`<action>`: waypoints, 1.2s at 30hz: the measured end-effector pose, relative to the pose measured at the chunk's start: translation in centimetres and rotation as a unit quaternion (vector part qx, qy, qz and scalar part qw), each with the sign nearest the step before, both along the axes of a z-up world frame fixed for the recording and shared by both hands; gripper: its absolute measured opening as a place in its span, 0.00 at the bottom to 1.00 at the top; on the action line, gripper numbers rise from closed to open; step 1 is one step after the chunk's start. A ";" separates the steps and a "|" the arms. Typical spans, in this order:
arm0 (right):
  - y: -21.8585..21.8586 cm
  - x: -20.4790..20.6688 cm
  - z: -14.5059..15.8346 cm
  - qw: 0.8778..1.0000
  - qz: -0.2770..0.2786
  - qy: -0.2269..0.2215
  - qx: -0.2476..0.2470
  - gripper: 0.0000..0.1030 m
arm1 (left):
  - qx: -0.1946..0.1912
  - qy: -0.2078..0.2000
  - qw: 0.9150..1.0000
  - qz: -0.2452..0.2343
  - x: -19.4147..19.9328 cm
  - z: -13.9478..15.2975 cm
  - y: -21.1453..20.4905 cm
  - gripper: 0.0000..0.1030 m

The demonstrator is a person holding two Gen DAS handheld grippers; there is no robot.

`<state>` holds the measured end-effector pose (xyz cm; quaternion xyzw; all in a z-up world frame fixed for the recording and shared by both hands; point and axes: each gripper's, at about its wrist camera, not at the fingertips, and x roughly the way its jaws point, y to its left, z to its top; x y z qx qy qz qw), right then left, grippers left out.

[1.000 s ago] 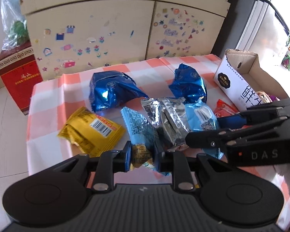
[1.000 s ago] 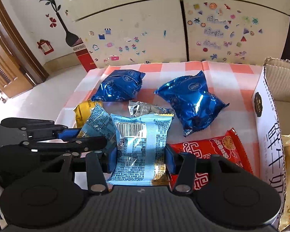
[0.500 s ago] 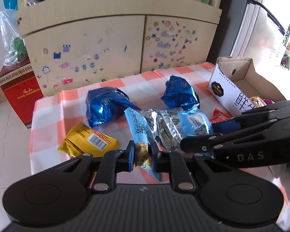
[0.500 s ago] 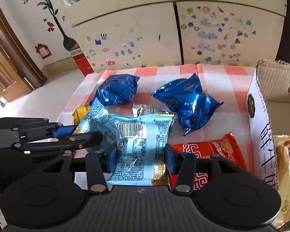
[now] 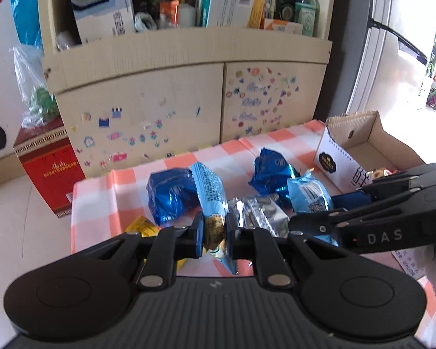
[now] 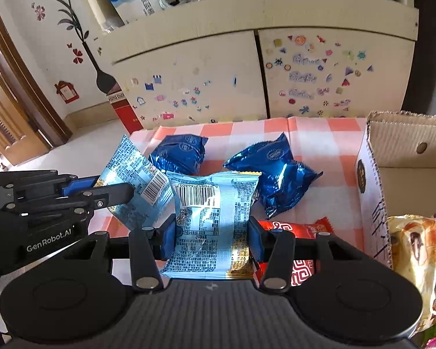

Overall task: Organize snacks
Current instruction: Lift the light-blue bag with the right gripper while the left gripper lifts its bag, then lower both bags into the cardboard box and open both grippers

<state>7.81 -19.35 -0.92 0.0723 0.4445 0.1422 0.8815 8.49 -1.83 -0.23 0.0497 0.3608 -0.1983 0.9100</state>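
Observation:
My left gripper (image 5: 215, 234) is shut on a light blue snack packet (image 5: 210, 195), seen edge-on and lifted above the table. My right gripper (image 6: 212, 238) is shut on a second light blue packet (image 6: 215, 218) with a barcode, also lifted. In the right wrist view the left gripper (image 6: 101, 195) holds its packet (image 6: 139, 180) just to the left. Two dark blue foil bags (image 6: 183, 152) (image 6: 276, 177), a silver packet (image 5: 264, 213), a yellow packet (image 5: 142, 226) and a red packet (image 6: 296, 229) lie on the checked tablecloth (image 6: 319, 133).
An open cardboard box (image 6: 375, 174) stands at the table's right with several snacks inside (image 6: 415, 247). A stickered cabinet (image 5: 189, 107) stands behind the table. A red box (image 5: 49, 168) sits on the floor at the left.
Both grippers have risen with their light blue packets, lifting them off the table. The views now show more of the cabinet and shelf above.

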 end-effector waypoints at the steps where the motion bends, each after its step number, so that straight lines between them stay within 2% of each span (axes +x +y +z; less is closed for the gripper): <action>1: -0.1 -0.1 0.2 1.000 -0.001 -0.003 0.000 0.54 | -0.003 -0.002 1.000 0.001 0.0 0.2 0.0 0.12; 16: -2.6 -1.6 3.3 0.998 -0.032 -0.046 -0.006 0.54 | -0.031 -0.032 0.999 -0.015 -0.4 3.0 -3.4 0.12; 24: -5.0 -2.7 4.9 0.996 -0.063 -0.069 -0.006 0.54 | -0.051 -0.044 0.997 -0.034 -0.9 4.2 -6.0 0.12; 36: -8.3 -4.6 6.1 0.992 -0.100 -0.081 -0.005 0.54 | -0.076 -0.051 0.993 -0.076 -2.0 5.2 -10.3 0.12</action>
